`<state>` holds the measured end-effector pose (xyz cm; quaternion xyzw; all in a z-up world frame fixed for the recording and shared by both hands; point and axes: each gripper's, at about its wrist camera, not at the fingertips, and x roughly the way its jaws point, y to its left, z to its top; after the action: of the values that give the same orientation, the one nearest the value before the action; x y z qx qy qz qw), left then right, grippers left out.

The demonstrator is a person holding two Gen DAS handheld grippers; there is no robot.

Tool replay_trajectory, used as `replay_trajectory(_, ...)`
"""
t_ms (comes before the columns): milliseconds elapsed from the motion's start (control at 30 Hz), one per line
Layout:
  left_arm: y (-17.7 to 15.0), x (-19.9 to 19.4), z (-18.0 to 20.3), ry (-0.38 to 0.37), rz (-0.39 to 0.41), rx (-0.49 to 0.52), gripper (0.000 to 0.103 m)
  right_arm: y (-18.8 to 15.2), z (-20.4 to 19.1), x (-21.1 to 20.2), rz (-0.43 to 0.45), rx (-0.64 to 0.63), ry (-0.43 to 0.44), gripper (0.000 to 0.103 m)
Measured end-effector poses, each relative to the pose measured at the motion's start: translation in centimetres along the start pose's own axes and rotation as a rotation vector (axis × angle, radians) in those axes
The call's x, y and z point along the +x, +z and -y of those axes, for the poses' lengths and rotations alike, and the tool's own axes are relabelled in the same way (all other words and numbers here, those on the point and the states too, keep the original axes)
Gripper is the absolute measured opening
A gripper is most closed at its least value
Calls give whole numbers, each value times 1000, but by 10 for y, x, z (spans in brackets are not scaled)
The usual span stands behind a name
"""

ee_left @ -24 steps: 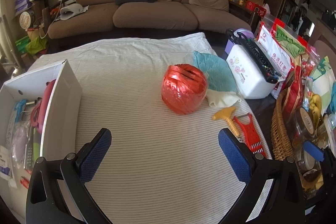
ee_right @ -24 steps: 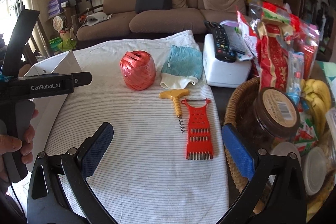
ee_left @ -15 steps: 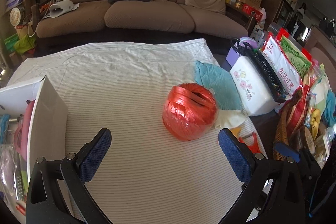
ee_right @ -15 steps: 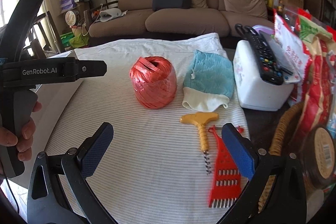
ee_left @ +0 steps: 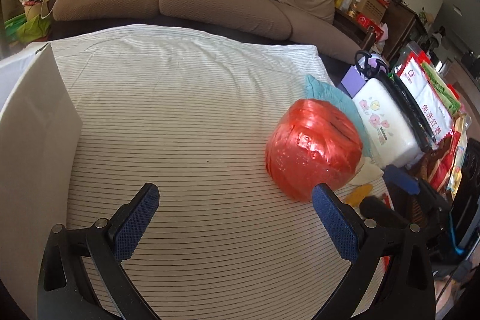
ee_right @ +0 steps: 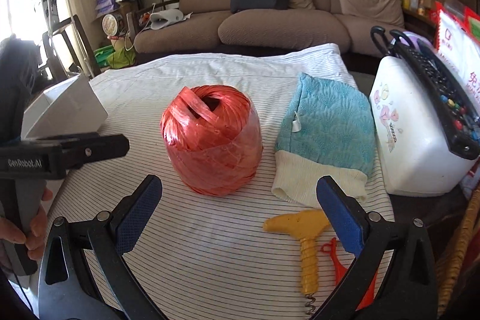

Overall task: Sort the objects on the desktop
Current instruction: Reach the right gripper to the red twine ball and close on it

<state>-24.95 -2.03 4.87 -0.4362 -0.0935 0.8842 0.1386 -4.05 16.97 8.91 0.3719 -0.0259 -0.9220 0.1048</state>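
Twine ball [ee_right: 211,140], red plastic, wound, stood upright on the striped cloth [ee_right: 186,245] directly ahead of the right gripper [ee_right: 237,212], centred between its blue pads and just beyond their tips. Right gripper: jaws wide apart, holding nothing. Left gripper [ee_left: 232,218]: jaws likewise spread and empty; the ball [ee_left: 313,150] sat ahead and to its right, just past the right-hand pad.

Other stock ahead of the right gripper: teal mitt [ee_right: 325,134] lying flat to the right of the ball; yellow-handled corkscrew [ee_right: 306,245] and red grater [ee_right: 342,263] close under the right pad; white storage box [ee_right: 66,113] ahead on the left, beside the left gripper's body; white tissue pack [ee_right: 408,137] with a remote control [ee_right: 435,89] on top, far right.

Handling note, judged: the ball appeared the item in hand, the box its likely bin. It nearly fills the jaw span, so the approach should be level and straight, pads meeting the widest part of the wrap. The film looks slick and the winding springy; a firm, slow squeeze seems wise.

Change against the frames half a second before: ball larger and nearer in both views; in the left view it had shifted to the right pad; grater mostly passed out of the right view's lower edge. Jaws unchanged.
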Motion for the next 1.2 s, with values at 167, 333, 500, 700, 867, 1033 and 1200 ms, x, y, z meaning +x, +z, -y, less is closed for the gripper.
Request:
replay_trajectory(167,-10,20,12,61,-6,69,103,19,9,0,6,47,87,103)
replay_trajectory(333,-17,34,26,79,2,155,103,33,10,15,-21,72,153,103)
replay_trajectory(500,-16,40,44,102,37,251,103,41,1,35,-39,32,119,103)
replay_trajectory(700,-11,42,55,50,67,297,103,46,-2,45,-52,-15,116,103)
replay_trajectory(867,-10,48,58,32,84,330,103,53,-3,54,-67,-73,120,103)
replay_trajectory(1033,4,59,66,19,88,311,103,55,-14,72,-106,-143,84,103)
replay_trajectory(1200,9,69,76,-17,76,336,103,56,-9,78,-85,-105,117,91)
